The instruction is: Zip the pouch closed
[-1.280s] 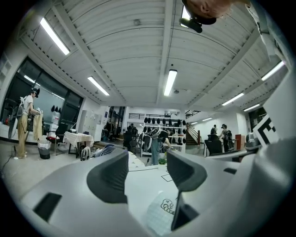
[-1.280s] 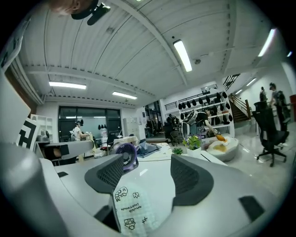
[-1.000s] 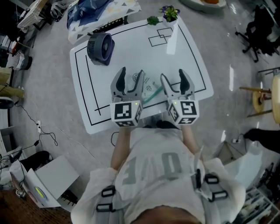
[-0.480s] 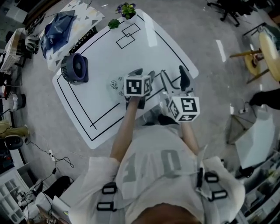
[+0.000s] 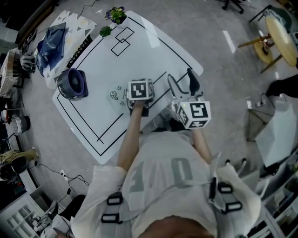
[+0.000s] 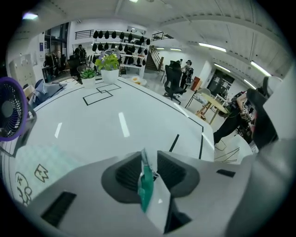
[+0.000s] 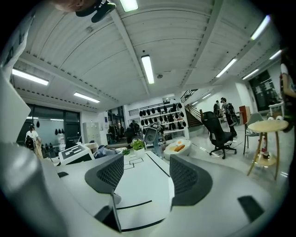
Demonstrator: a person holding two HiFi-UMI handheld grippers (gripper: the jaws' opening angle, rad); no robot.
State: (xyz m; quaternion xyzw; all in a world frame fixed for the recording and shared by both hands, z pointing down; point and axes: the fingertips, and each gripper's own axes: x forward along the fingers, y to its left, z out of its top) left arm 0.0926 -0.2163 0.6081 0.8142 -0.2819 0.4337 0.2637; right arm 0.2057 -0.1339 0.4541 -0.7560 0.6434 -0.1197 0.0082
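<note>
A clear pouch [image 5: 115, 94] with printed doodles and a teal zipper strip [image 6: 146, 187] lies on the white table [image 5: 153, 51]. My left gripper [image 5: 132, 98] points steeply down at the pouch's right end, with its marker cube hiding the fingertips in the head view. In the left gripper view its jaws have just been closing, and my left gripper [image 6: 147, 169] now pinches the teal strip, which stands upright between the pads. My right gripper [image 5: 182, 82] hangs open and empty over the table's near right edge. In the right gripper view my right gripper [image 7: 141, 173] shows only table between its jaws.
A purple fan [image 5: 71, 84] stands at the table's left side, close to the pouch. Two small potted plants [image 5: 115, 14] sit at the far corner. A side table with blue cloth [image 5: 56, 37] is beyond the fan, and a round wooden table [image 5: 281, 35] at far right.
My left gripper tipped from nearly level to steeply down, dropped onto the pouch's right end and closed on the teal strip. My right gripper shifted right and stayed open.
</note>
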